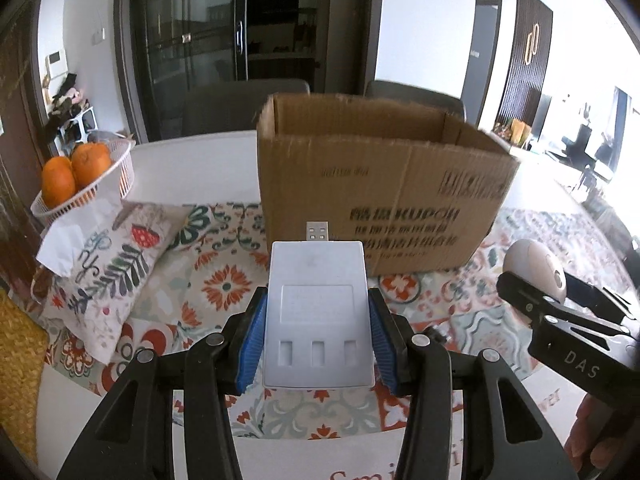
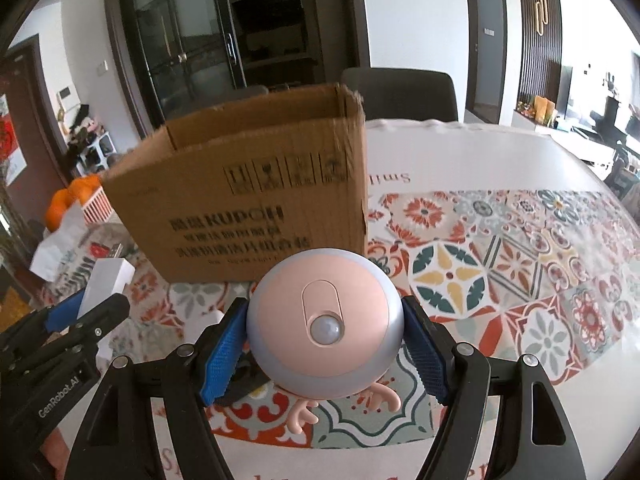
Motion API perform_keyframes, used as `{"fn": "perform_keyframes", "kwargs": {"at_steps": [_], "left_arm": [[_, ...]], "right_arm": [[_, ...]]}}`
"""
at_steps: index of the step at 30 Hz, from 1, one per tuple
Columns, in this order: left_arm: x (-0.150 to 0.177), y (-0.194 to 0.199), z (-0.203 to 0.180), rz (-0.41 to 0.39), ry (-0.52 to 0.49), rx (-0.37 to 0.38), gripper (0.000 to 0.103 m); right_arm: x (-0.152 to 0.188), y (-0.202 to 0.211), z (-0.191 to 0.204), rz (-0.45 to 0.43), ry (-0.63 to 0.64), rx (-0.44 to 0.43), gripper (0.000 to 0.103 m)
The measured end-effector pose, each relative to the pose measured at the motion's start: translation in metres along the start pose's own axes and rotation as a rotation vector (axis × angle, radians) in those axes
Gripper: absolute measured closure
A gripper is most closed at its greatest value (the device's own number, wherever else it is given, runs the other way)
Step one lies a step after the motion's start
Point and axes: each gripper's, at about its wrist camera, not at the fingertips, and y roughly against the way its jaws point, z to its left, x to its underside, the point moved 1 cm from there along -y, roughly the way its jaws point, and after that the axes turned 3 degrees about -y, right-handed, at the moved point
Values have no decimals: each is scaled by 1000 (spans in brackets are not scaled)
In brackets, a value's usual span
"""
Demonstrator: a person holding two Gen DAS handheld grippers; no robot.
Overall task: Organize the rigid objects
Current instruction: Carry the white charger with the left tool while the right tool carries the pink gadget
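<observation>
Now the table [image 2: 500, 152], under its patterned cloth [image 2: 520, 248], carries an open box [image 1: 360, 184] standing just ahead of both tongs. Off to the left tongs' left sit a basket [image 1: 120, 168] of oranges [image 1: 76, 172] and a tissue pouch [image 1: 108, 272].

Left tongs [image 1: 318, 320] pinch a flat white charger [image 1: 318, 312] by its long edges, plug pointing at the box. Right tongs [image 2: 324, 332] pinch a round pink lamp [image 2: 324, 324] at its widest part, antlers [image 2: 340, 400] hanging toward the camera.

Both loads appear clear of the cloth. The step looks like carrying them over the near wall: raise each above the rim before moving forward, keep the grips firm, and release low inside so nothing bounces.
</observation>
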Motion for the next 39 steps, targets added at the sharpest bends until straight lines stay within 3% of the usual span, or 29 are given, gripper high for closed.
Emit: {"fn": "perform_keyframes", "kwargs": {"at_steps": [17, 28, 39], "left_arm": [[-48, 42, -1, -73, -7, 40, 56], [-86, 45, -2, -91, -18, 67, 56], [-123, 37, 4, -79, -32, 48, 56]], "right_arm": [[-44, 42, 9, -83, -13, -56, 28], [-80, 59, 17, -131, 10, -63, 28], [-117, 46, 27, -114, 32, -94, 28]]}}
